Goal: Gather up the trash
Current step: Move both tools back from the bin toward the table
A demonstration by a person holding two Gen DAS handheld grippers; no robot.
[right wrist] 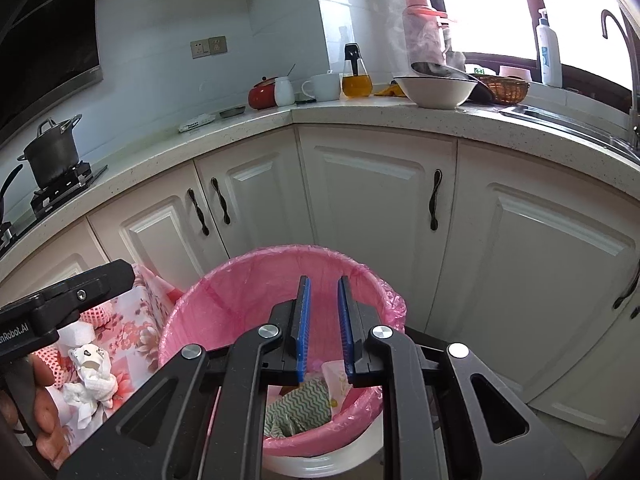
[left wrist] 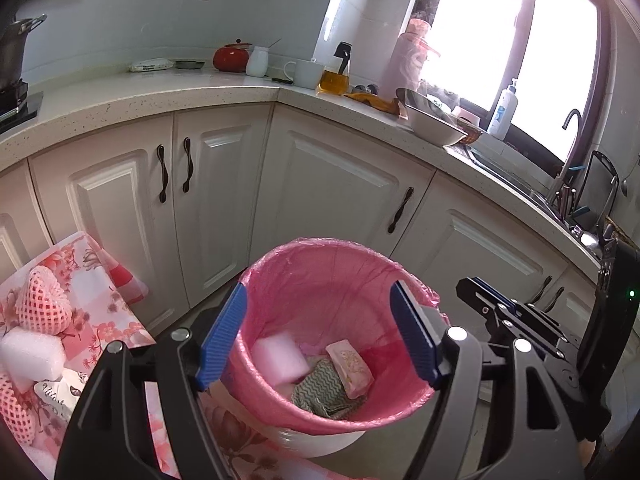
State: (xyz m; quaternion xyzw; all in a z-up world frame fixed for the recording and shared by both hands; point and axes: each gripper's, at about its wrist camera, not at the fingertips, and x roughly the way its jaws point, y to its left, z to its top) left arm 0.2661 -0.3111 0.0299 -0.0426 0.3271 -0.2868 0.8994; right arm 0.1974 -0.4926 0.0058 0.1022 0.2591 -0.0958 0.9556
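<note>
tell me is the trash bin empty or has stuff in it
Not empty. The pink-lined trash bin holds a white foam piece, a pink packet and a zigzag cloth at the bottom.

A speckled pale stone desk (right wrist: 360, 120) ran around the corner above cream panelled cabinet doors (right wrist: 376, 216) with dark curved handles (right wrist: 435, 200). White tiled walls (right wrist: 168, 8) carried a double wall socket (right wrist: 208, 47). Strong daylight poured through a dark-framed window (left wrist: 520, 32) above the steel sink (right wrist: 560, 118). A black range hood (right wrist: 48, 32) hung at left.

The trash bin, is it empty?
No, the trash bin holds a white foam block, a pink packet and a zigzag cloth.
</note>
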